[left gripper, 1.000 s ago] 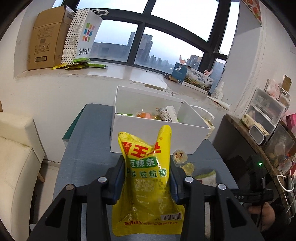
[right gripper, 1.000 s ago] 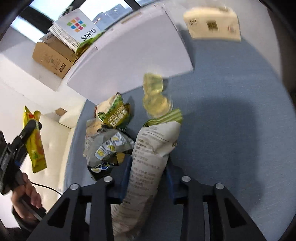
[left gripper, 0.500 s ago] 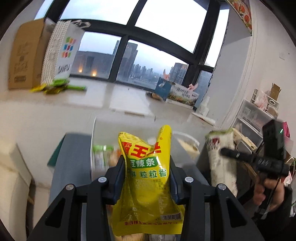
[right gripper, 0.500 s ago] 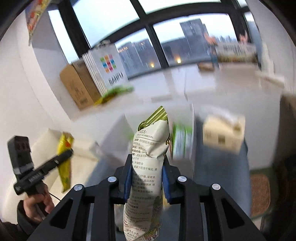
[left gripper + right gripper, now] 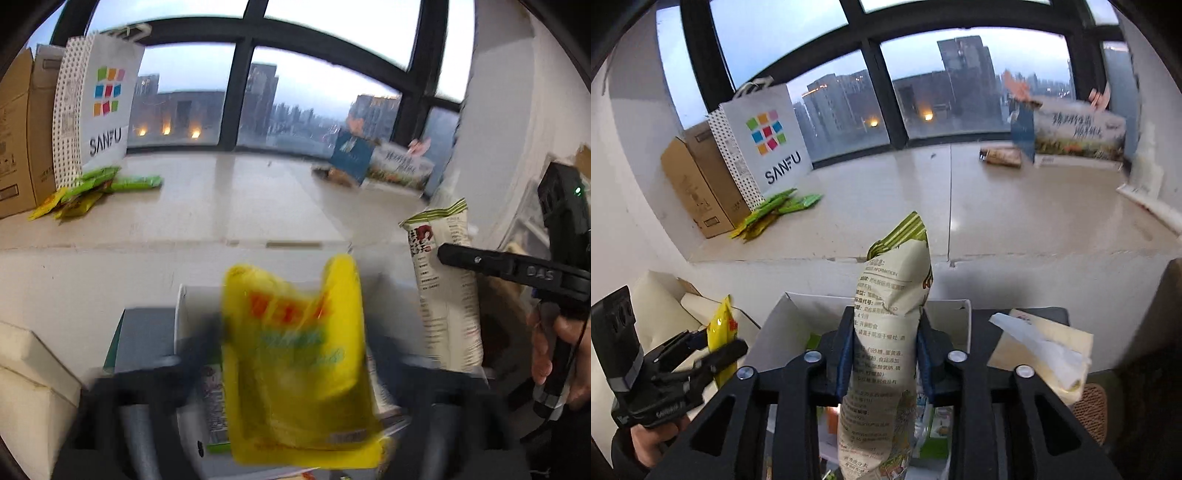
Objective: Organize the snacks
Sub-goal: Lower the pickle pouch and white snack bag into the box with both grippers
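Note:
My left gripper (image 5: 295, 354) is shut on a yellow snack pouch (image 5: 295, 354), blurred in the left wrist view, held above the white box (image 5: 181, 314). The pouch also shows in the right wrist view (image 5: 722, 332), between the left gripper's fingers (image 5: 716, 354). My right gripper (image 5: 884, 354) is shut on a tall cream and green snack bag (image 5: 886, 332), held upright over the white box (image 5: 783, 314). That bag shows in the left wrist view (image 5: 443, 288) too, beside the box. Several snack packets lie inside the box.
A wide windowsill (image 5: 923, 206) runs behind the box, with a cardboard carton (image 5: 698, 184), a SANFU paper bag (image 5: 768, 144) and green sachets (image 5: 775, 210) on it. A cream tissue box (image 5: 1045, 347) stands right of the white box. A cream seat (image 5: 29, 369) is at left.
Both grippers rose from the table with their snacks and moved over the white box. The left wrist view has gone blurred around the yellow pouch.

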The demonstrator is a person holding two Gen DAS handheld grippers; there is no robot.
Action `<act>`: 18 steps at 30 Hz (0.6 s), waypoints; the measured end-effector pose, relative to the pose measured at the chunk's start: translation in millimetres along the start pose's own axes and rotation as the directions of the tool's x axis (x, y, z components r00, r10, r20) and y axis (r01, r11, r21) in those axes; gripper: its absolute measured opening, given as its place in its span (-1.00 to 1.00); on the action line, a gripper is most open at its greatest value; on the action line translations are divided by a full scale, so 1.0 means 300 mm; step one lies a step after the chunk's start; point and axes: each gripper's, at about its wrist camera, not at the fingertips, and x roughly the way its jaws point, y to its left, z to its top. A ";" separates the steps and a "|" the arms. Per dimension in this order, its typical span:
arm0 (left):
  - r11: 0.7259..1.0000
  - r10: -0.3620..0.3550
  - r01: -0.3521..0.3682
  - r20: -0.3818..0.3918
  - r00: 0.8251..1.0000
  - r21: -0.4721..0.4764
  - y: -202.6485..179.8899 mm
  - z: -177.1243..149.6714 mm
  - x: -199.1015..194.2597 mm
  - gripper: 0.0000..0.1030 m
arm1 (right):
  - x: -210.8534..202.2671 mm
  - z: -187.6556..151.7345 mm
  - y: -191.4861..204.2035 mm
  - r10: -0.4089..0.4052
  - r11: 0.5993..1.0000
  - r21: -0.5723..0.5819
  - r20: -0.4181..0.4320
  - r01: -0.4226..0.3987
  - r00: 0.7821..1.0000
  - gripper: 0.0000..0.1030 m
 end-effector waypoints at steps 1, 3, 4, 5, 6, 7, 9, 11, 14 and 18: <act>1.000 0.008 -0.008 -0.021 1.000 -0.012 0.007 -0.008 0.019 1.00 | 0.025 -0.003 -0.009 -0.009 1.000 0.007 -0.032 0.010 0.999 0.91; 0.999 0.019 -0.020 -0.061 0.998 -0.026 0.015 -0.025 0.044 1.00 | 0.052 -0.030 -0.031 -0.033 0.999 0.035 -0.049 0.035 0.998 1.00; 1.000 0.016 -0.017 -0.066 0.998 -0.020 0.013 -0.037 0.046 1.00 | 0.052 -0.040 -0.033 -0.032 0.999 0.031 -0.044 0.034 0.999 1.00; 1.000 0.009 -0.010 -0.069 0.998 -0.009 0.010 -0.045 0.044 1.00 | 0.046 -0.052 -0.032 -0.033 0.999 0.021 -0.038 0.033 0.999 1.00; 1.000 0.003 -0.003 -0.070 0.998 0.005 0.006 -0.052 0.039 1.00 | 0.040 -0.060 -0.028 -0.038 0.999 0.012 -0.037 0.038 0.999 1.00; 1.000 0.011 -0.011 -0.066 0.998 0.012 0.003 -0.056 0.030 1.00 | 0.026 -0.068 -0.020 -0.046 0.999 -0.002 -0.030 0.046 0.998 1.00; 1.000 0.016 -0.014 -0.053 0.998 0.023 -0.005 -0.060 0.004 1.00 | -0.004 -0.080 0.003 -0.045 0.999 -0.024 -0.015 0.045 0.999 1.00; 1.000 0.002 -0.001 -0.037 0.999 0.025 -0.011 -0.063 -0.036 1.00 | -0.054 -0.099 0.029 -0.033 0.998 -0.048 0.007 0.034 0.999 1.00; 0.999 -0.031 0.031 -0.015 0.999 0.020 -0.021 -0.076 -0.110 1.00 | -0.139 -0.136 0.084 -0.006 0.995 -0.099 0.047 0.010 0.999 1.00; 0.996 -0.082 0.082 0.033 0.996 0.019 -0.045 -0.118 -0.242 1.00 | -0.248 -0.222 0.139 0.035 0.988 -0.150 0.092 -0.021 0.995 1.00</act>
